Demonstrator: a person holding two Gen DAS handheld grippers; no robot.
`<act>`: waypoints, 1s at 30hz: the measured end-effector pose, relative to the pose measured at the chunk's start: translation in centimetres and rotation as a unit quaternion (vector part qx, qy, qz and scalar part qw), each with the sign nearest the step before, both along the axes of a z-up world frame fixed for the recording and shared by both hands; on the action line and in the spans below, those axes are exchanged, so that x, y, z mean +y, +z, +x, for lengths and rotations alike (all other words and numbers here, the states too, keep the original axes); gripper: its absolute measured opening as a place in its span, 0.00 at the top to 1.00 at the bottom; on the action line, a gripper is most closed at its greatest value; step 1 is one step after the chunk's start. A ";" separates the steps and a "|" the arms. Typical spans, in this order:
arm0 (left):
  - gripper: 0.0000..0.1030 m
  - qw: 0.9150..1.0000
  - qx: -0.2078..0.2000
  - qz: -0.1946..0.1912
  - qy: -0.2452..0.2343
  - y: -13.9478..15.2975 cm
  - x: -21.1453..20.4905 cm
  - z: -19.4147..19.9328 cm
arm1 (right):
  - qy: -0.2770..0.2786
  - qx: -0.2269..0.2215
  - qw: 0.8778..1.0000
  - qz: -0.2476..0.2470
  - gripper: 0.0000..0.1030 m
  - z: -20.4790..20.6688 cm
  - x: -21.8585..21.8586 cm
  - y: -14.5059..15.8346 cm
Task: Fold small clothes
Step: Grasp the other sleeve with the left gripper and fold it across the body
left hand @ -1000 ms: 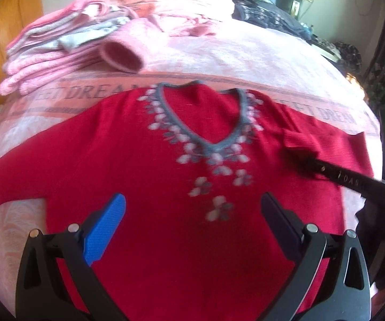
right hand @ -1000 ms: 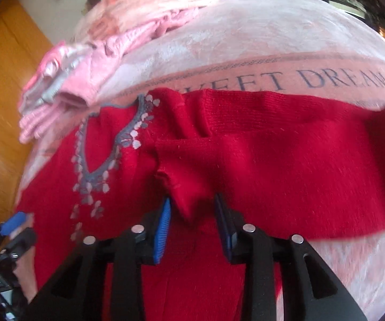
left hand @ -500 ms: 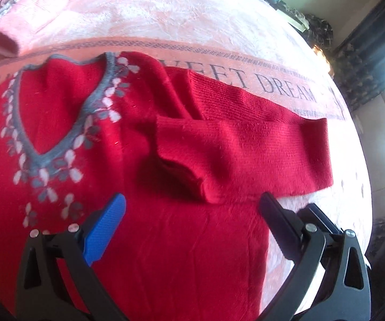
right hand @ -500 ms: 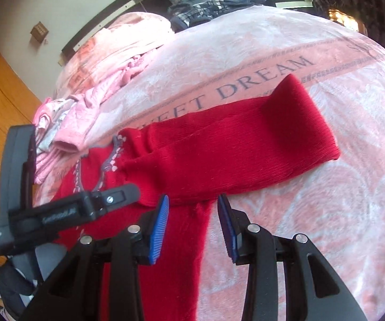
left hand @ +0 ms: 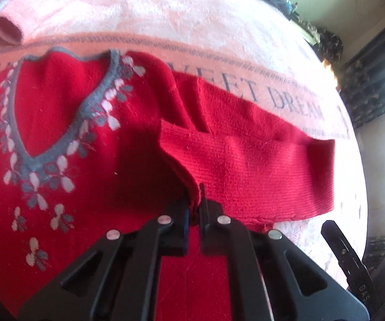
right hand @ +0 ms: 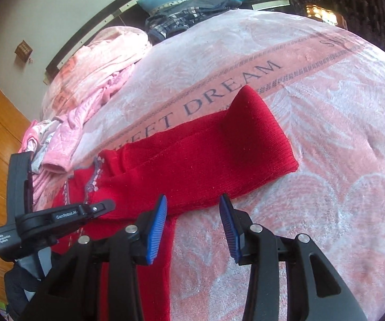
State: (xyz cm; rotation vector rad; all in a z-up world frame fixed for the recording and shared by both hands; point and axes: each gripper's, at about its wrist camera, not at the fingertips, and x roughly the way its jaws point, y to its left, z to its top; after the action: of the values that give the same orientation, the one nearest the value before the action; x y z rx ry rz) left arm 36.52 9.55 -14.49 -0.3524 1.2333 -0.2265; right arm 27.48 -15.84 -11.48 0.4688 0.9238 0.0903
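Since half a second ago the left gripper (left hand: pixel 195 208) has closed on the folded sleeve (left hand: pixel 246 160) of the red sweater (left hand: pixel 58 139) on the bed blanket (right hand: pixel 326 160), while the right gripper (right hand: pixel 192 227) hovers wide apart.

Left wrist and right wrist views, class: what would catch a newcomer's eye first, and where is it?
The red sweater spread on the pink blanket, its grey V-neck trimmed with pale flowers. Its sleeve lies doubled back across the printed "SWEET DREAM" band. The left gripper pinches the sleeve's cuff, while the right gripper hangs open at the sweater's side edge.
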 end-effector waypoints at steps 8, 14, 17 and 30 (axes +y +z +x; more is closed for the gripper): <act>0.97 0.991 -0.110 0.017 0.074 6.3 6.8 -2.7 | 0.015 -0.016 1.000 -0.012 0.59 -0.1 1.5 1.2; 0.97 0.979 -0.138 0.065 0.133 9.0 16.0 -4.8 | 0.029 -0.008 0.999 -0.029 0.59 0.2 3.4 0.7; 0.97 0.973 -0.143 0.100 0.152 8.9 20.6 -6.2 | 0.029 -0.004 0.999 -0.041 0.58 0.3 4.3 0.5; 0.96 0.972 -0.060 0.128 0.188 1.4 27.9 -6.7 | 0.049 0.011 0.997 -0.060 0.58 0.7 6.7 -0.6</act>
State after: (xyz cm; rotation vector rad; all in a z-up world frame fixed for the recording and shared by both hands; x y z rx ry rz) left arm 29.81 37.41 -13.14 -0.3352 1.0381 0.2335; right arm 28.17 -9.14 -12.05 0.3135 0.9678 0.1173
